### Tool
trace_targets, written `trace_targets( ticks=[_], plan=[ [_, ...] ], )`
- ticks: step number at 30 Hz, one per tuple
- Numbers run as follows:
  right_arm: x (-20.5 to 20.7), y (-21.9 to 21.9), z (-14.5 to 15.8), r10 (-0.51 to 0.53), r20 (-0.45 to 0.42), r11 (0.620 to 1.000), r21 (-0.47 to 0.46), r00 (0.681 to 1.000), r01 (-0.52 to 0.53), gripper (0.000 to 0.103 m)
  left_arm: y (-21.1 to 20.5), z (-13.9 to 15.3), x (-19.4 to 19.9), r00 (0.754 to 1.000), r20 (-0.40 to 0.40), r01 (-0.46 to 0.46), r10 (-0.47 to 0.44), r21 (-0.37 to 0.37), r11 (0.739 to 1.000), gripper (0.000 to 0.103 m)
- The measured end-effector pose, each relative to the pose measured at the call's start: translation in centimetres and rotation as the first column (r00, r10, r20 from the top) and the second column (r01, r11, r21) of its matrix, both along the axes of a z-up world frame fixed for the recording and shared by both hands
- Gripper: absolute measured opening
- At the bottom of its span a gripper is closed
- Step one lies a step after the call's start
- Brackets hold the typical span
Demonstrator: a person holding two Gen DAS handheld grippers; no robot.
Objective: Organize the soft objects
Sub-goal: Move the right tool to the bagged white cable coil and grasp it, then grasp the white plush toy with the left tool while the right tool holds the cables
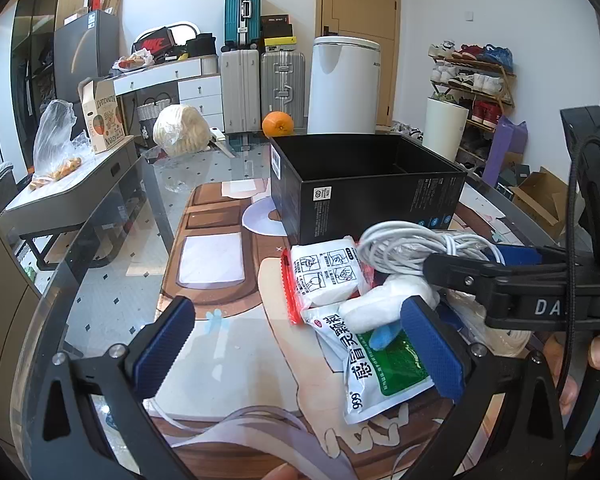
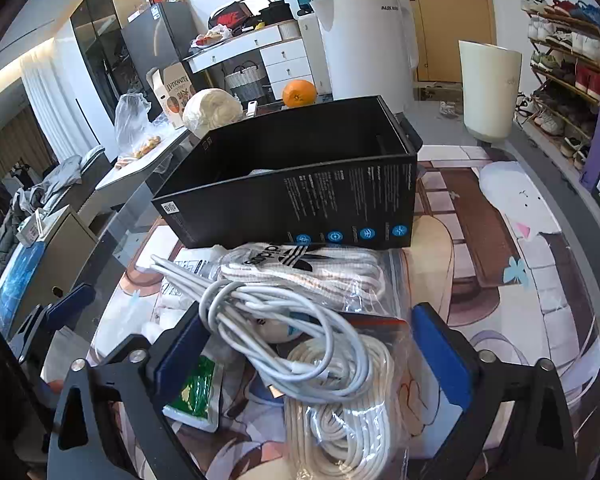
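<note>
Right wrist view has the right gripper (image 2: 306,354) tilted down over the pile of soft goods, its blue pads set wide with the loose white charging cable (image 2: 276,332) lying between them; the left pad sits right against the coil, the right pad stands clear of it, so nothing looks clamped yet. Under the cable, toward 6 o'clock, lies a zip bag of coiled white cord (image 2: 340,420), and at 12 o'clock of the cable a second bag with an Adidas label (image 2: 300,268) rests just in front of the black cardboard box (image 2: 300,200). A green and white medicine sachet (image 2: 194,392) pokes out at 8 o'clock. From the left wrist view, the left gripper (image 1: 300,348) is open and empty, its right pad near the sachet and a white plush toy (image 1: 384,300); a white pack with printed instructions and a red edge (image 1: 326,276) lies at 11 o'clock of the toy, touching the box's near wall. The box is open at the top; most of its inside is hidden from both cameras, though something pale shows just over the near wall. By my reckoning the sorting has hardly begun: every item visible on the printed desk mat (image 1: 228,360) remains outside the box, and the cable seems the first candidate to go in.
</note>
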State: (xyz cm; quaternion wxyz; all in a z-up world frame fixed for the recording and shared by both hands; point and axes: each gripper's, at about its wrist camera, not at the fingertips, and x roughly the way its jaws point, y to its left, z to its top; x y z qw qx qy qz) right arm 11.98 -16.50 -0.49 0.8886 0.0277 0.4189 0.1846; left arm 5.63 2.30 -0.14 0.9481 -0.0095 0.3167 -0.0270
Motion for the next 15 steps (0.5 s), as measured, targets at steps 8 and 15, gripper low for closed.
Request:
trace_targets(
  ticks=[8,15],
  plan=[
    [-0.9,-1.2,0.2,0.012,0.004,1.000,0.001,1.000,-0.012,0.081,0.0,0.1,0.0,1.000,0.002,0.000,0.000,0.005,1.000,0.103],
    [-1.3,-2.0,0.3,0.019,0.037,1.000,0.009,0.999,-0.019,0.078,0.0,0.1,0.0,1.000,0.002,0.001,-0.001,0.007,1.000,0.103]
  ],
)
